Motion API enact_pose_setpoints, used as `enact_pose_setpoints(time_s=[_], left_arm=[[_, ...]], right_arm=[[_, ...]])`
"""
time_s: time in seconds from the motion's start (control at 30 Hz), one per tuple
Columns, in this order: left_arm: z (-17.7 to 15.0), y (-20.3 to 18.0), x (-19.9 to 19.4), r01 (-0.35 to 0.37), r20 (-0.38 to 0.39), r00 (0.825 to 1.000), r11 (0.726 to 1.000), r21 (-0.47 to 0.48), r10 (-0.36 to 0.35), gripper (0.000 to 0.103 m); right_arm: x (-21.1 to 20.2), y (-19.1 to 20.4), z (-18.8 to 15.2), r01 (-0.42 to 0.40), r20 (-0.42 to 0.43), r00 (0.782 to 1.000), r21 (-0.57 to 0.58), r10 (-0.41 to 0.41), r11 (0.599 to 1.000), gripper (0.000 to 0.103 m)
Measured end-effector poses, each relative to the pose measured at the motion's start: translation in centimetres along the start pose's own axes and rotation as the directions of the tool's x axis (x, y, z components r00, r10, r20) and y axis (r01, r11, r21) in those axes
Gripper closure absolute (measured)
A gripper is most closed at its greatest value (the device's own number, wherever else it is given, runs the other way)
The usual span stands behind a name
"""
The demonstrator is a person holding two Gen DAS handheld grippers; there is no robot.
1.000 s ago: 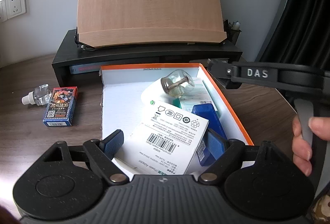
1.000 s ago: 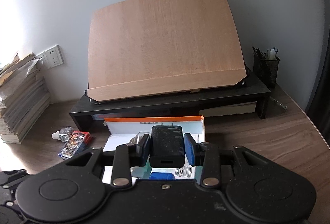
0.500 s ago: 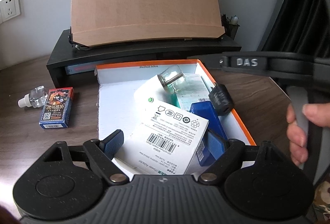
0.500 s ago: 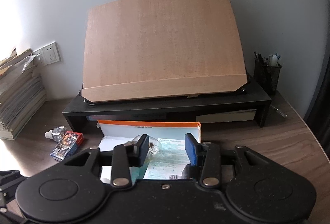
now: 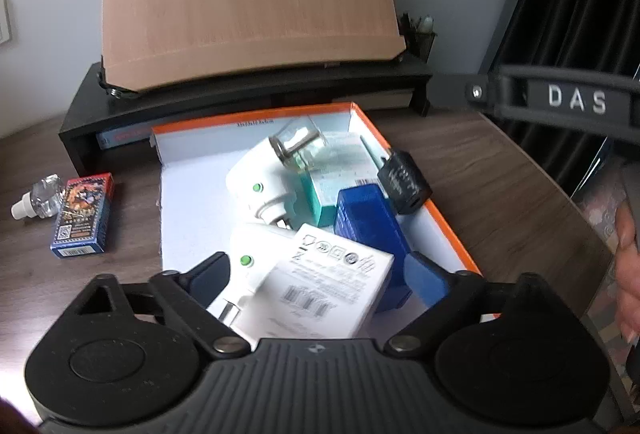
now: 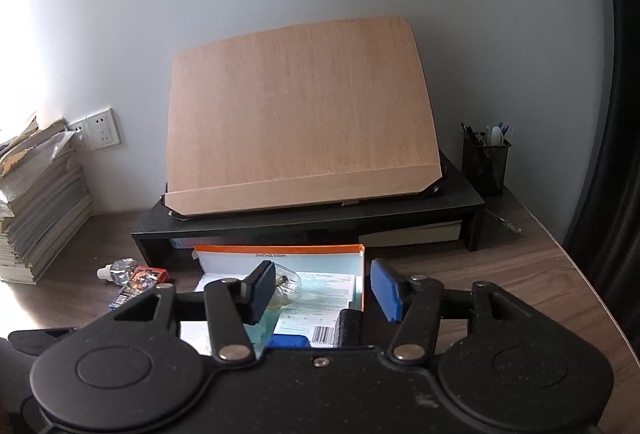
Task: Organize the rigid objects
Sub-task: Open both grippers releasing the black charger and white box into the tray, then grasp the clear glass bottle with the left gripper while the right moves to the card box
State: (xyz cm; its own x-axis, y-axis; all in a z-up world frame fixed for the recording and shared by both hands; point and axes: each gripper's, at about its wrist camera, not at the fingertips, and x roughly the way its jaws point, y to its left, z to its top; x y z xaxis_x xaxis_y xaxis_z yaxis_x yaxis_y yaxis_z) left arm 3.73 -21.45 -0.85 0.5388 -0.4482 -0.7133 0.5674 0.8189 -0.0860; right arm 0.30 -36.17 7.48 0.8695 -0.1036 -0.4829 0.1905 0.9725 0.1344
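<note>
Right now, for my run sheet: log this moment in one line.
left tool: opening, white box between | right tool: opening, empty | black charger: in tray

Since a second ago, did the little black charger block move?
Yes. The little black charger block left the right gripper, whose jaws are opening with nothing between them, and now leans on the orange-edged cardboard box's right wall.

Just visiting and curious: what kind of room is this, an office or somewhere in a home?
Probably a home study desk: a pen holder, a black monitor riser bearing a tilted wooden board, and stacked books beside a wall socket.
</note>
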Motion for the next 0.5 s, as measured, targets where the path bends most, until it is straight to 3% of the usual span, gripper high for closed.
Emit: enact_pose_setpoints(time_s=[0.23, 0.5], left_arm=[[-0.3, 1.2, -1.9, 0.025, 0.048, 0.999, 0.998, -0.05, -0.023, 0.003], [-1.0, 4.3, -4.1, -0.059, 0.078, 0.995, 0.989, -0.136, 0.07, 0.002]], right_arm=[[-0.9, 1.7, 0.0, -0.026, 0.013, 1.0, -0.008, 0.026, 1.0, 0.035], [-1.3, 4.9, -0.4, -0.079, 0.001, 0.997, -0.041, 0.08, 0.996, 0.031]])
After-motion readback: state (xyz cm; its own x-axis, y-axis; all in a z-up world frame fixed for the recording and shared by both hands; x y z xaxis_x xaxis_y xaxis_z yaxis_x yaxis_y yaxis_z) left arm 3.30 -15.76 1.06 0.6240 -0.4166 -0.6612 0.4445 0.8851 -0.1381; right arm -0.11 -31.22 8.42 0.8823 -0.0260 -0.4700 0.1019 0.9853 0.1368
